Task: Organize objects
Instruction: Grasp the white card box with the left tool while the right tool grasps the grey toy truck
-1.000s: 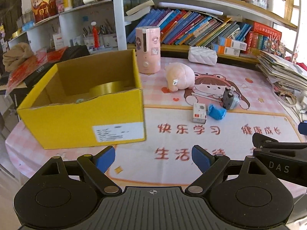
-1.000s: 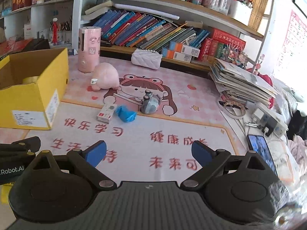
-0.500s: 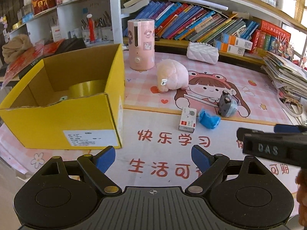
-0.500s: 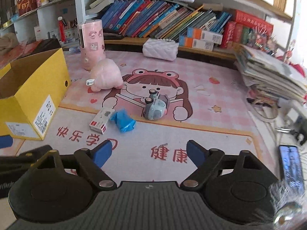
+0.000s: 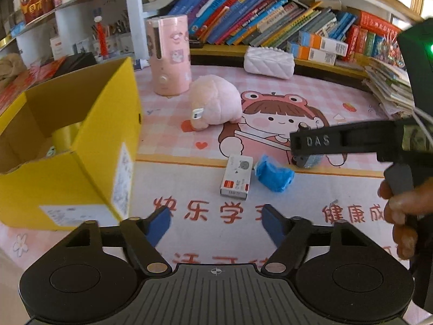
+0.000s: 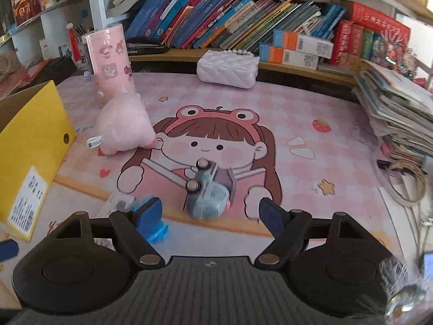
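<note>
my right gripper (image 6: 211, 212) has moved in, fingers spread wide, now framing the toy car (image 6: 208, 193) lying on its side on the mat (image 6: 311, 113). left gripper (image 5: 216, 220) also spread, empty, beside the yellow box (image 5: 81, 146). car grab looks next.

The right gripper (image 6: 211, 212) has advanced, fingers spread, up to the toy car (image 6: 208, 193).

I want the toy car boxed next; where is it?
In the right wrist view, the toy car lies on its side on the mat, centred ahead of the open right gripper.
</note>
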The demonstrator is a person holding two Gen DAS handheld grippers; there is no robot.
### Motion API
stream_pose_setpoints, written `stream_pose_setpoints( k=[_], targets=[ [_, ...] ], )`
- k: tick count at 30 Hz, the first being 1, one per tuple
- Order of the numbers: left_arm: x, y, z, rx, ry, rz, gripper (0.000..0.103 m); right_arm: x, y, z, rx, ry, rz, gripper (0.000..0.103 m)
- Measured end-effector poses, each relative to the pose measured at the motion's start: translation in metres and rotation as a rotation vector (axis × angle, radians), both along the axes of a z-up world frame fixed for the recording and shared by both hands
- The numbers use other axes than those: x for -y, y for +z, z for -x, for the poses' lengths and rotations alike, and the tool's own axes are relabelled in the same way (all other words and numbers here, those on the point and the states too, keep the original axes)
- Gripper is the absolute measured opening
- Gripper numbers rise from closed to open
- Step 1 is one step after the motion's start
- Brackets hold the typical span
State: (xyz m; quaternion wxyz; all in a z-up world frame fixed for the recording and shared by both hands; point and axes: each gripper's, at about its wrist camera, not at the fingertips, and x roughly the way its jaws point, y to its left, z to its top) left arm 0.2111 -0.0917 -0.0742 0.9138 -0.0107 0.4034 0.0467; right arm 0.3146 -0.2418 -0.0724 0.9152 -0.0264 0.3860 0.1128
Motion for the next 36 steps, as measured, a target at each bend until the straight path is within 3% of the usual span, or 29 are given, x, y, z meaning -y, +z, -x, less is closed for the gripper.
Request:
stream_pose_setpoints(
  k=[3,10,19,21,23,28,36],
  targets=[
    [0.001,-0.007,-0.015,-0.003,-0.007,-0.006,0.058,-0.001,-0.004,-0.014,-0.009,0.004,0.001,0.077],
    [0.003,-0.023,-0.052,-0.023,-0.035,0.003,0.053,-0.005,-0.013,-0.035,-0.039,0.03,0.003,0.075],
    [0.006,-0.035,-0.075,-0.054,-0.053,0.007,0.044,-0.003,-0.024,-0.045,-0.082,0.038,0.001,0.062],
    [0.007,-0.035,-0.076,-0.05,-0.059,0.008,0.037,-0.001,-0.027,-0.047,-0.095,0.033,0.0,0.056],
    [0.006,-0.034,-0.077,-0.05,-0.06,0.014,0.03,0.002,-0.028,-0.047,-0.108,0.038,-0.011,0.045],
    [-0.005,-0.028,-0.075,-0.061,-0.036,0.089,0.028,0.004,-0.023,-0.041,-0.091,0.026,-0.001,0.043],
    [-0.013,0.008,-0.045,0.039,-0.039,0.135,0.028,0.008,0.007,-0.008,-0.006,-0.012,0.004,0.043]
  ],
)
